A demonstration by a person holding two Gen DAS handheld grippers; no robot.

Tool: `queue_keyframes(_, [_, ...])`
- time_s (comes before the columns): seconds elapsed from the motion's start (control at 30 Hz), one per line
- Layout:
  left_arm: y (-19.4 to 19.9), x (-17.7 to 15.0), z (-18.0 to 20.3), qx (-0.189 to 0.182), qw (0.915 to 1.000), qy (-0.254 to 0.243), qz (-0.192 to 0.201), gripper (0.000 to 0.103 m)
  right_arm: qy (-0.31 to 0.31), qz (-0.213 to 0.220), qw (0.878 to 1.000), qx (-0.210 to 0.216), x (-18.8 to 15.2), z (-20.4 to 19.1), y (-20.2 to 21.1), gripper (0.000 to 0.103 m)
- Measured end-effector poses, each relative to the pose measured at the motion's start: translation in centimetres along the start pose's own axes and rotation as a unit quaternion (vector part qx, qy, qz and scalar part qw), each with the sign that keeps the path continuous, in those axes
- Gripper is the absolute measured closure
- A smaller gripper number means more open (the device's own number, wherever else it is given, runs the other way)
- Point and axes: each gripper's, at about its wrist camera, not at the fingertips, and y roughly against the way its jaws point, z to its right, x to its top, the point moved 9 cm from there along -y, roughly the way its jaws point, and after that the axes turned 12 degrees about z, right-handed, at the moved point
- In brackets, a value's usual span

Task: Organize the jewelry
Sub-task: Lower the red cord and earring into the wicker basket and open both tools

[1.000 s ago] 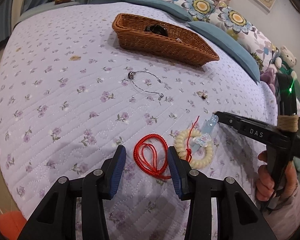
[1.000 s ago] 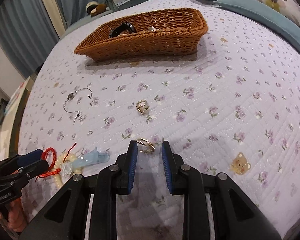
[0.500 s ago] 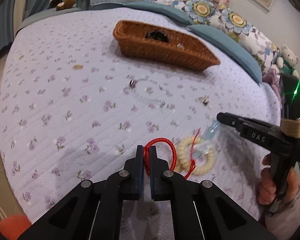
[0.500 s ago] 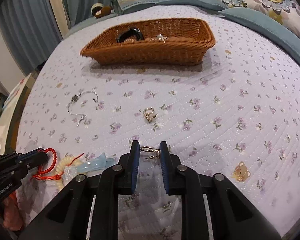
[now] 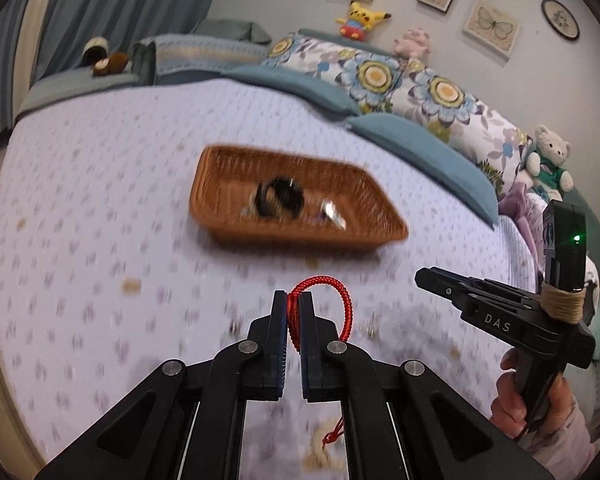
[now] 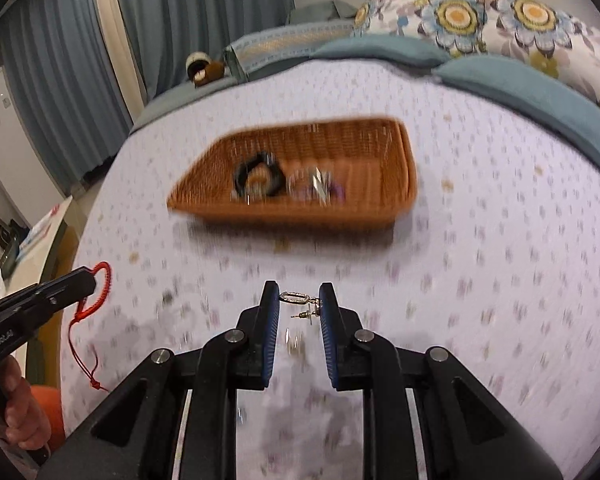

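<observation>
My left gripper is shut on a red cord bracelet and holds it in the air above the bed; it also shows in the right wrist view with its tail hanging down. My right gripper is shut on a small gold earring, lifted off the quilt; it also shows in the left wrist view. A brown wicker basket lies ahead of both, holding a black band and some silvery pieces.
The lilac flowered quilt covers the bed. Blue and floral pillows line the far side, with a teddy bear at right. Curtains hang at left. The cream bead bracelet lies below my left gripper.
Both grippers have risen off the quilt with their pieces and moved toward the basket. The left one closed on the red cord a second ago. The view is blurred by motion.
</observation>
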Motion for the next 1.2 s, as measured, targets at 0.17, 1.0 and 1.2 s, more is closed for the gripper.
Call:
queue_keyframes(0.17, [-2.3, 3.9, 0.4, -0.012, 0.9996, -0.010, 0.022, 0.098, 0.010, 0.024, 1.000, 0.003, 4.1, 0.0, -1.7, 0.081])
queue_keyframes(1.0, [-22.3, 7.1, -6.0, 0.089, 0.9950, -0.009, -0.044, 0.098, -0.015, -0.107, 0.993, -0.046, 5.5, 5.4, -19.0, 0.080])
queue_keyframes(1.2, [-22.0, 7.0, -6.2, 0.095, 0.9946, -0.009, -0.041, 0.097, -0.018, -0.101, 0.993, -0.052, 5.4, 5.5, -18.7, 0.080])
